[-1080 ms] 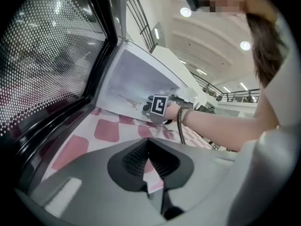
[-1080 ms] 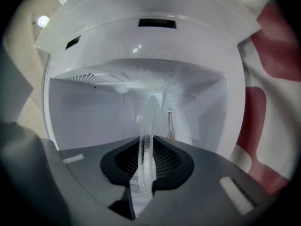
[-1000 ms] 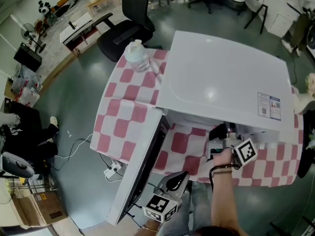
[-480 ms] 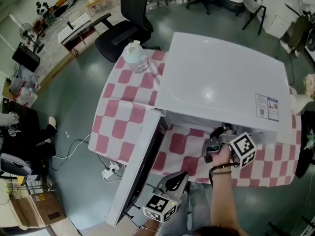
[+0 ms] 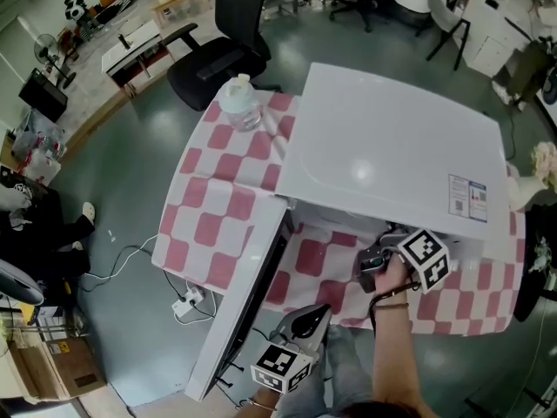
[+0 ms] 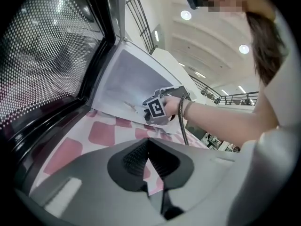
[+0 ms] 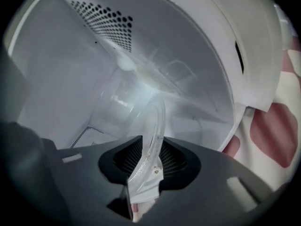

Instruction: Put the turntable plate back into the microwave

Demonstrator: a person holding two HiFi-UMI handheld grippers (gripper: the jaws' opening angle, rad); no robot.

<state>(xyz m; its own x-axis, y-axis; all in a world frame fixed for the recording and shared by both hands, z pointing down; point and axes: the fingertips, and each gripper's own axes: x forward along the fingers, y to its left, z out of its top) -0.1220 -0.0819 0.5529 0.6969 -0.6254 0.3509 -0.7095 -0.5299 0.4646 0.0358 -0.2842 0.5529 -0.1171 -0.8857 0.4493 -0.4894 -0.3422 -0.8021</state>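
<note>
The white microwave (image 5: 392,146) stands on a pink-checked cloth with its door (image 5: 248,307) swung open to the left. My right gripper (image 5: 387,244) reaches into the cavity mouth under the top's front edge. In the right gripper view the clear glass turntable plate (image 7: 150,119) stands on edge inside the white cavity (image 7: 61,65). Its rim runs between my right gripper's (image 7: 149,161) pads, which are opening, with a little room on either side. My left gripper (image 6: 148,147) is shut on nothing, low beside the door (image 6: 47,55), looking towards the right gripper (image 6: 157,108).
A clear water jug (image 5: 239,98) sits on the checked tablecloth (image 5: 218,198) at the table's far left corner. A black office chair (image 5: 226,50) stands beyond it. A power strip (image 5: 196,301) with a cable lies on the floor left of the door.
The right gripper has rolled at the cavity mouth, its marker cube turning, and shifted slightly. The left gripper has stayed where it was.
</note>
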